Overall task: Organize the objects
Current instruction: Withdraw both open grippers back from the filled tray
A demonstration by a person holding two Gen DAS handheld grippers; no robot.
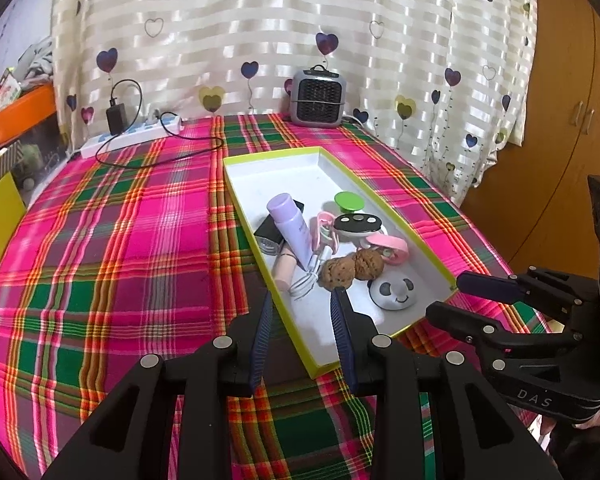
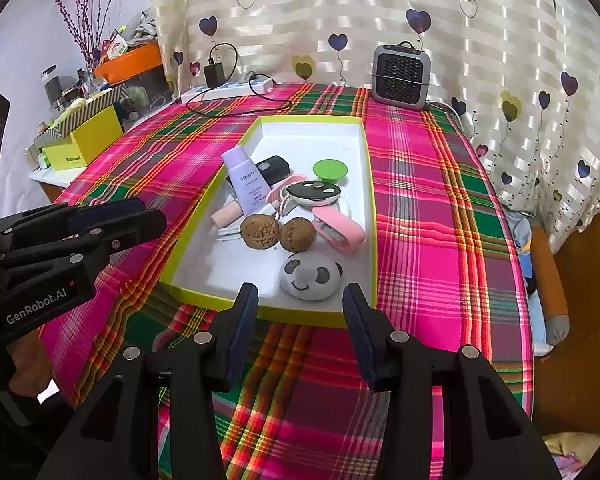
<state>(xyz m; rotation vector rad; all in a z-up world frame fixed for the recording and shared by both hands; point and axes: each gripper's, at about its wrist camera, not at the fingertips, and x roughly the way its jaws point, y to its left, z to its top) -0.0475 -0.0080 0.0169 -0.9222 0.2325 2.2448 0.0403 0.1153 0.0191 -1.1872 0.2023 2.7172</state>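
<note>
Heart-patterned curtains hang behind a tabletop [image 2: 440,208] covered in pink plaid cloth, with a small heater [image 2: 401,76] at its far edge and a power strip [image 2: 228,90] toward the far left corner. Everything I am sorting already sits in the yellow-rimmed box [image 2: 370,216] at the middle of the tabletop, so I judge the collecting is nearly finished. I count two walnuts [image 2: 276,234], one panda stone [image 2: 311,276] nearest the box's near edge, one purple tube [image 2: 246,182], one green disc [image 2: 331,170], and pink clips I cannot count for certain. My left gripper [image 1: 302,300] hovers over the box's near left rim, fingers apart and holding nothing. My right gripper [image 2: 300,300] waits at the near edge, also spread and empty.
</note>
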